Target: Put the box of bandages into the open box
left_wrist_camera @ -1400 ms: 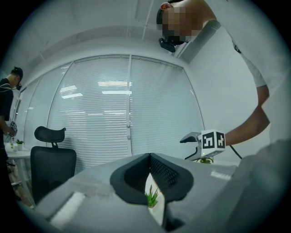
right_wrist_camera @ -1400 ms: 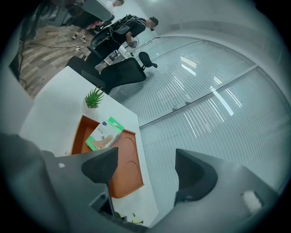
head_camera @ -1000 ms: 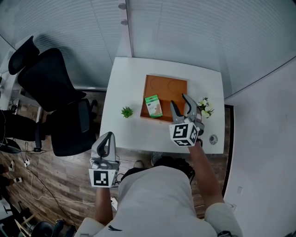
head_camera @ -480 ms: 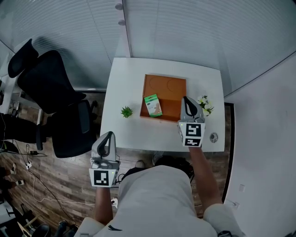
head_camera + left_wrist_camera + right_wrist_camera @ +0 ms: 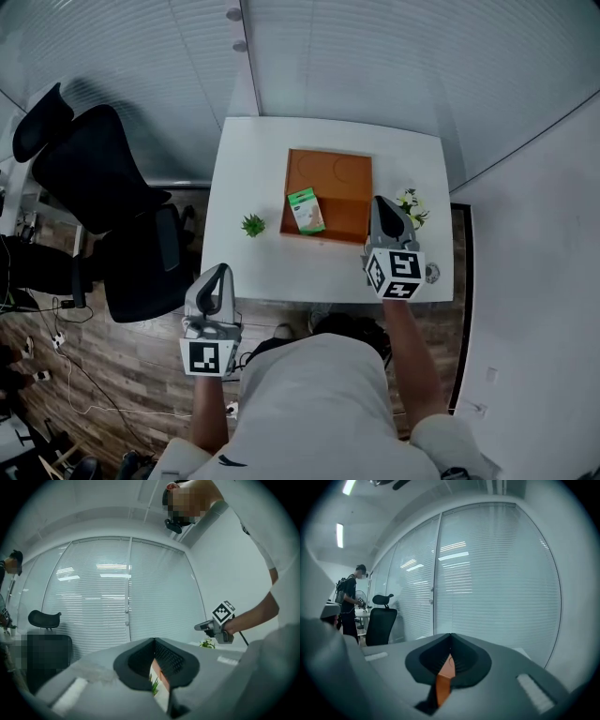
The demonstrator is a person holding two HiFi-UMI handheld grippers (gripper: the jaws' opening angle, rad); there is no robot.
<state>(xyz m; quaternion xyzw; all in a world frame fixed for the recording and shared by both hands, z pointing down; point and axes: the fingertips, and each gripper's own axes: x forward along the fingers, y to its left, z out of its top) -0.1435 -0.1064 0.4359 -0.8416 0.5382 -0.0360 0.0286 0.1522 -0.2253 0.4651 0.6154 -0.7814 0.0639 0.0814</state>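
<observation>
An orange open box (image 5: 342, 180) lies on the white table (image 5: 251, 267). The green and white box of bandages (image 5: 306, 210) rests at its left side, seemingly inside it. My right gripper (image 5: 379, 202) is shut and empty, with its tips just off the box's right edge; in the right gripper view (image 5: 450, 635) its jaws meet and a strip of orange shows below them. My left gripper (image 5: 221, 271) hangs off the table's near left edge. It is shut and empty, and its pads meet in the left gripper view (image 5: 153, 640).
A small green plant (image 5: 251, 225) stands left of the orange box. A white-flowered plant (image 5: 412, 208) and a small round object (image 5: 431, 274) sit at the table's right. A black office chair (image 5: 103, 178) is to the left. Glass walls with blinds are behind.
My right gripper's jaws have gone from open to shut with nothing between them, and it has drifted slightly right. The left gripper has stayed put.
</observation>
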